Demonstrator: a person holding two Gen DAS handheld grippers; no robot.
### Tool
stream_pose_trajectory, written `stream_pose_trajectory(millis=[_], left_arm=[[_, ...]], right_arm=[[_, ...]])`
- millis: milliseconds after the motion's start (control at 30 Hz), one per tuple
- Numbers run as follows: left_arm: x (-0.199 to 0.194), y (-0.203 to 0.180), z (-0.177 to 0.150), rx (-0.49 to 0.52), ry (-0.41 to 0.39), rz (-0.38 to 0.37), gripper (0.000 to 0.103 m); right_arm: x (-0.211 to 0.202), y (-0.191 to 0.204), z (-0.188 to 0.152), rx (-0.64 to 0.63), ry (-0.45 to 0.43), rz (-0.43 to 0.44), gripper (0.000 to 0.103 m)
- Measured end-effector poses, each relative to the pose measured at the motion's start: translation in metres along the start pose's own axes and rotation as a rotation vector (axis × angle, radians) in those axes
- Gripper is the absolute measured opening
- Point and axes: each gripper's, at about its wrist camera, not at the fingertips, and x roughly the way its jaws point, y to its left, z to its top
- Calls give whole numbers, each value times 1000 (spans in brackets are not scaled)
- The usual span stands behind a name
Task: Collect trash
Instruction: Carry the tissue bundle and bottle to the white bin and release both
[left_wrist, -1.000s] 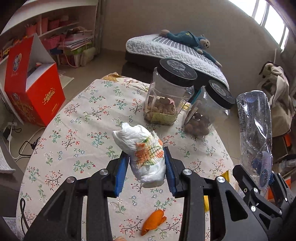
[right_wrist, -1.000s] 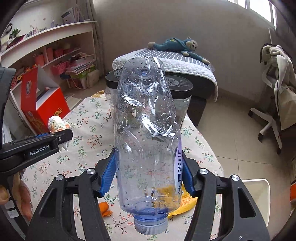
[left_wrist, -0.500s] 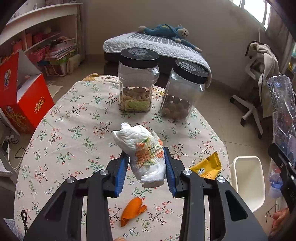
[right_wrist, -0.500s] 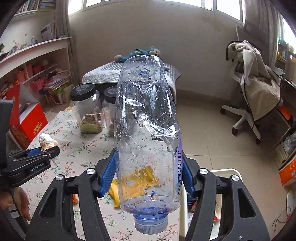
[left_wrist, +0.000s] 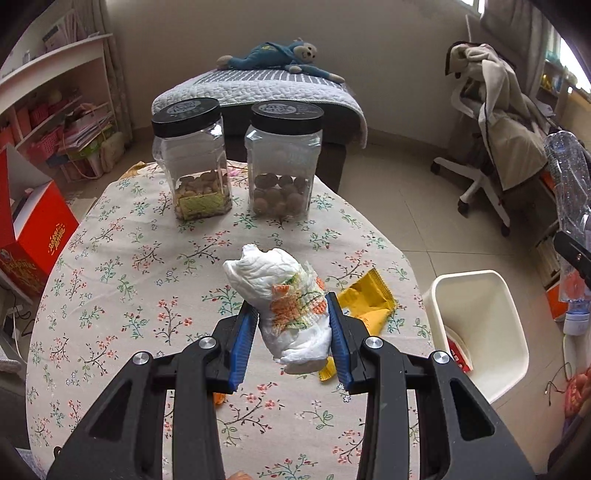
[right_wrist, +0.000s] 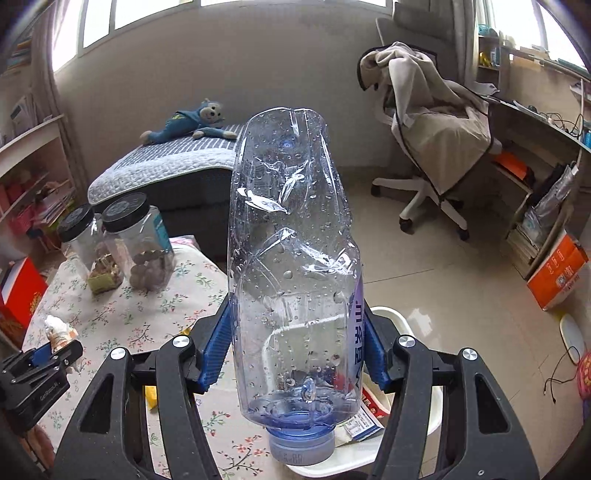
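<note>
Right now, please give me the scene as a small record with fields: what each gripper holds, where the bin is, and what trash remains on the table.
left gripper: shut on crumpled tissue, held above the table
right gripper: shut on plastic bottle, cap pointing down
bin: white, on the floor beside the table, some packaging inside
trash on table: yellow wrapper
other items on table: two jars with black lids

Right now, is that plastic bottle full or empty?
Nearly empty. The clear bottle is crushed and held cap-down in the right tool; only droplets cling inside, and the room shows straight through it.
</note>
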Motion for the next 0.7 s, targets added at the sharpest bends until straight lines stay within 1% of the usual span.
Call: stream_pose_trajectory(millis=[133,167,200,233,267,300,367,500,700], left_arm=[[-4,-24,-3,33,0,-25,37],[-5,-31,-3,42,-4,-32,37],[-6,-38,-5,51,-7,-41,37],[-7,-45,-5,60,-8,-53,37],[-8,-53,-6,68,-7,-67,37],[-8,-60,-7,74,-6,-82,37],[-10,-75,-8,86,-8,-109,37],[-11,-109,-8,117,-20,-149,37],[-3,-162,-7,131,4,-207,38]], right_arm=[[3,-23,-2,18,16,-27,59],[3,-28,-3,23,22,-36,61],[3,-34,-4,32,20,-52,72],[0,-40,-5,46,9,-69,78],[-2,-45,-5,55,-1,-86,85],[-4,-52,-4,64,-10,-101,90],[-10,-66,-2,97,-30,-130,95],[-21,-96,3,172,-58,-167,96],[-32,-133,7,249,-79,-204,96]])
